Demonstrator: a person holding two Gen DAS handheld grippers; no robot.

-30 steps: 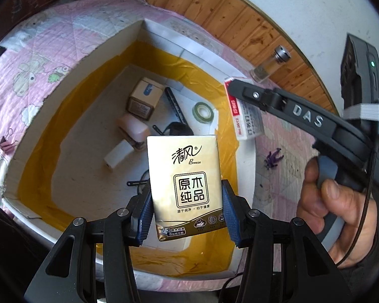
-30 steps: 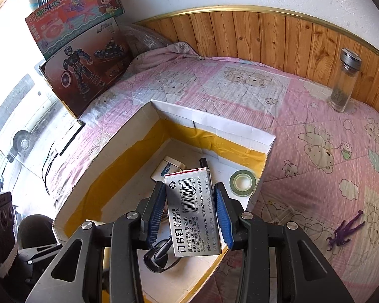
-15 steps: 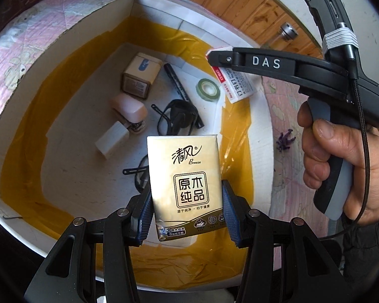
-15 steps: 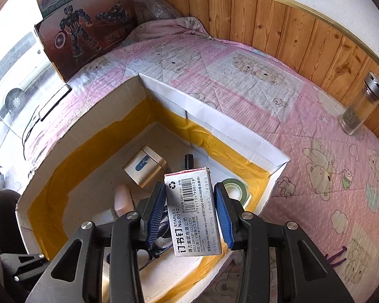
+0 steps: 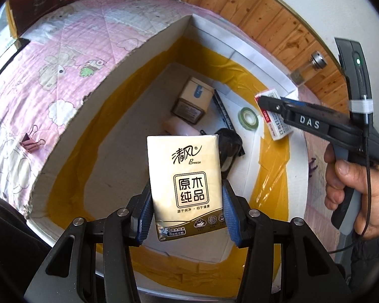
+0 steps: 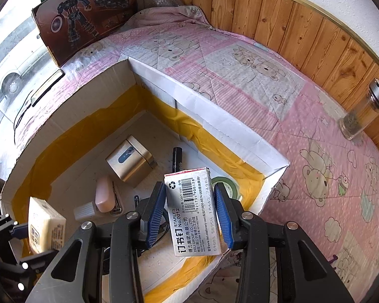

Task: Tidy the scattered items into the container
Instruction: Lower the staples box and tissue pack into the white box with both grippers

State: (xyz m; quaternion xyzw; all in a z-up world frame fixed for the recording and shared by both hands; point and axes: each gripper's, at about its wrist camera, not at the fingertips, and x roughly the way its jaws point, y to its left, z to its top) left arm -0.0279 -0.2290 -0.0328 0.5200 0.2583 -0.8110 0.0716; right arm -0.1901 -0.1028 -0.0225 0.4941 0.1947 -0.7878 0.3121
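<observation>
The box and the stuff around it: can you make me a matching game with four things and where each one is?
Things:
1. tissue pack
2. staples box
3. green tape roll
4. pink binder clip

Places:
A. lying on the quilt outside the cardboard box
B. in the right claw
C. on the cardboard box's floor
D. in the left claw

Pairs: 1-D, 2-B, 3-C, 4-A
</observation>
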